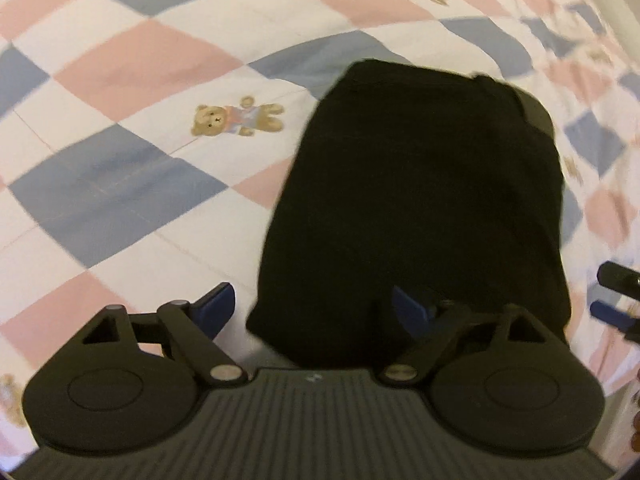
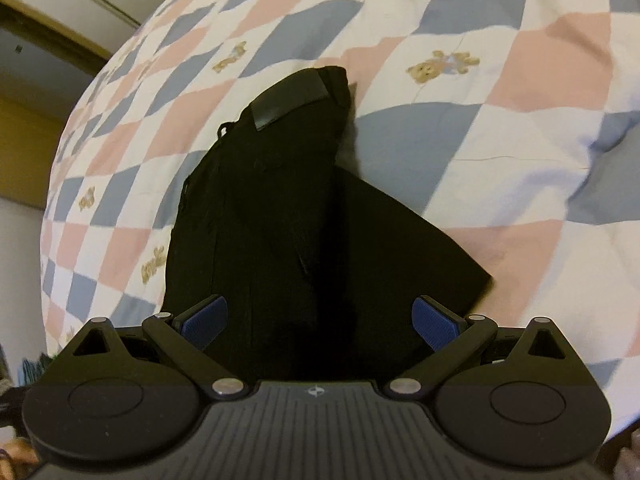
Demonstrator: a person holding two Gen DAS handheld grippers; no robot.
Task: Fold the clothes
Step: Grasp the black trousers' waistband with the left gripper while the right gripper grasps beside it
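Black trousers (image 1: 420, 208) lie folded at frame centre on a pink-and-blue checked quilt (image 1: 132, 60). The left gripper (image 1: 312, 312) and right gripper (image 2: 320, 322) hover at the near edge, jaws wide and holding nothing, seemingly poised for another fold.

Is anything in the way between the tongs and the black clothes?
No. The black clothes lie folded on the checkered blanket, right below both open tongs, left and right. Nothing visible sits between them.
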